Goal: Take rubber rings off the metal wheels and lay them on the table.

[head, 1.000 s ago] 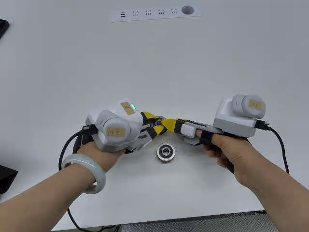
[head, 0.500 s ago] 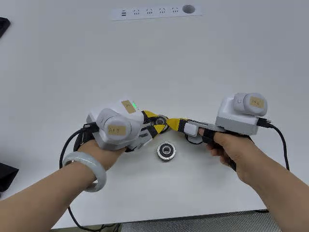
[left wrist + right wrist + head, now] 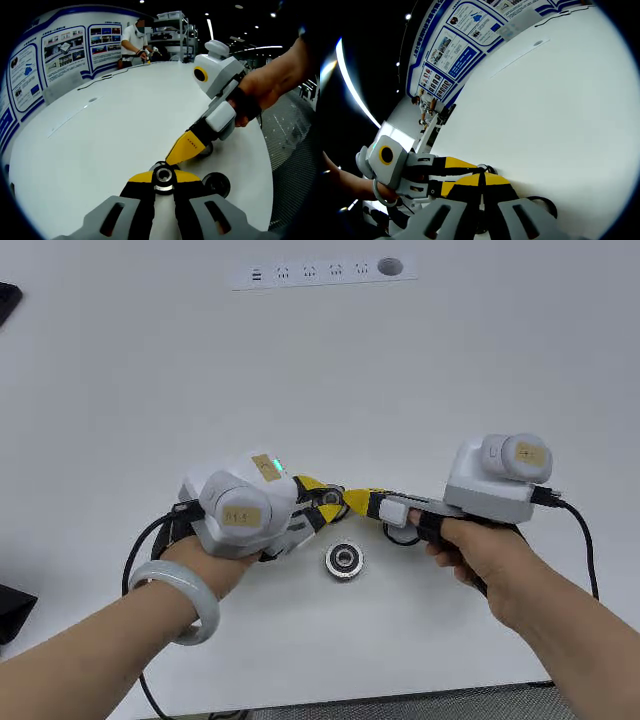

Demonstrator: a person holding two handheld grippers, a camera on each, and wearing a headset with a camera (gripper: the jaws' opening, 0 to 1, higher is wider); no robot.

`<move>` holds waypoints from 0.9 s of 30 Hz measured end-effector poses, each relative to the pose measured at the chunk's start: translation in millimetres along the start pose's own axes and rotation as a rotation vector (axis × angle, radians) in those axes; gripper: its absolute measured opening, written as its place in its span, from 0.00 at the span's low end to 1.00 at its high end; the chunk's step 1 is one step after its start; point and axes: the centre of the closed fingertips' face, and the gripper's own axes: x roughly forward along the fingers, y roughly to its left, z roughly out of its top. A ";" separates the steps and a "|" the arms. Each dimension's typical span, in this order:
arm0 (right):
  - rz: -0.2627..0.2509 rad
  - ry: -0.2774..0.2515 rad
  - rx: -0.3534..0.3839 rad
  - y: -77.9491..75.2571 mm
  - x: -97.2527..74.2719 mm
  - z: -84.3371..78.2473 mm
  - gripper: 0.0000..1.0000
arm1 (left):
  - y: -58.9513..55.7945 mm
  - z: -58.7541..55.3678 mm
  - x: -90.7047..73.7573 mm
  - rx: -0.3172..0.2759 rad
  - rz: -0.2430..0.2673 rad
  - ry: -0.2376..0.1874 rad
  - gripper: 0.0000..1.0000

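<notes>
Head view: my left gripper (image 3: 325,503) clamps a small silver metal wheel (image 3: 335,502) at its tips, steadying it so my right gripper (image 3: 352,502) can work the rim. A second, black-rimmed wheel (image 3: 343,560) lies beneath both. Left gripper view: right jaws closed against the black rubber ring (image 3: 155,175). Right gripper view: I cannot tell whether they pinch it.

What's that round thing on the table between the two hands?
A wheel. It lies flat on the table, between the left hand and the right hand. The head view shows it.
</notes>
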 end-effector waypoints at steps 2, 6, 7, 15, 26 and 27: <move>0.005 -0.002 0.001 3.1 -0.6 -0.3 0.02 | 0.0 0.0 0.1 0.001 0.000 0.000 0.13; 0.008 -0.005 0.000 6.5 -2.3 -0.2 0.01 | 0.0 0.0 0.1 0.004 -0.003 -0.001 0.13; 0.009 -0.005 0.000 7.4 -2.5 -0.3 0.01 | 0.0 0.1 0.1 0.005 -0.003 -0.001 0.13; 0.046 -0.018 -0.015 24.7 -0.3 1.0 0.01 | 0.7 1.0 0.5 0.007 -0.003 -0.006 0.13; 0.017 -0.029 0.019 9.0 -1.1 1.9 0.02 | -3.0 -0.1 -4.7 0.040 -0.021 -0.028 0.14; 0.014 -0.030 0.016 8.8 -1.3 2.0 0.02 | -2.4 0.8 -6.1 0.036 -0.018 -0.039 0.16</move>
